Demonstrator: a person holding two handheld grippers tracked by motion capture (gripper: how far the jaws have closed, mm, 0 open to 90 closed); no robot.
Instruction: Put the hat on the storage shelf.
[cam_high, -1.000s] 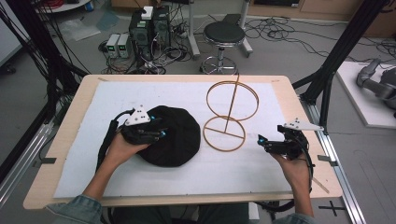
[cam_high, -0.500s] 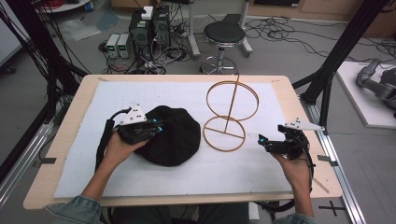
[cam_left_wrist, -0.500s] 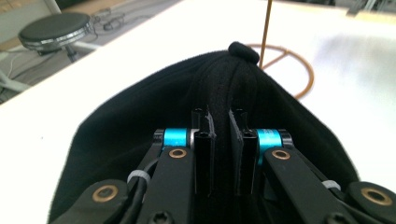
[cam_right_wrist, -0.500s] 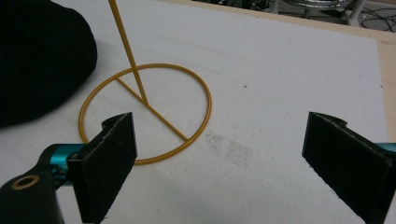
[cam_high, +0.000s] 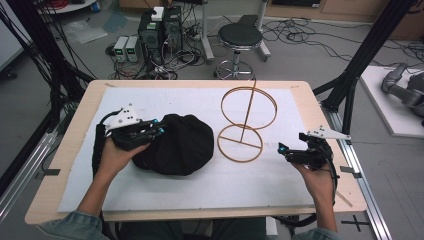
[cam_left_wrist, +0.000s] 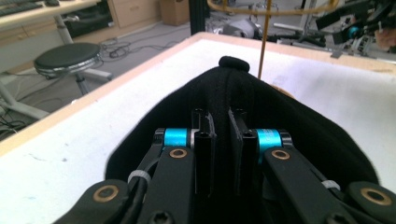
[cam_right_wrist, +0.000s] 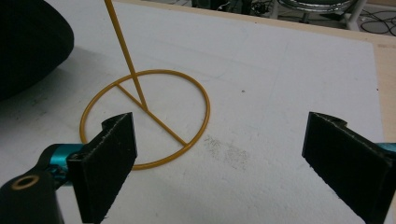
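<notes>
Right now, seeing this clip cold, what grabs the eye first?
The black cap lying left of centre on the white table cover, with the left tongs nearly shut on its edge. Next, the gold wire stand just right of the cap: a flat ring base, an upright rod and a ring on top. The right tongs sit wide open beside its base.

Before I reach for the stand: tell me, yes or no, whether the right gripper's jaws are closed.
No: the right gripper has its jaws spread wide, with bare white table cover between them, just short of the yellow wire ring stand.
</notes>
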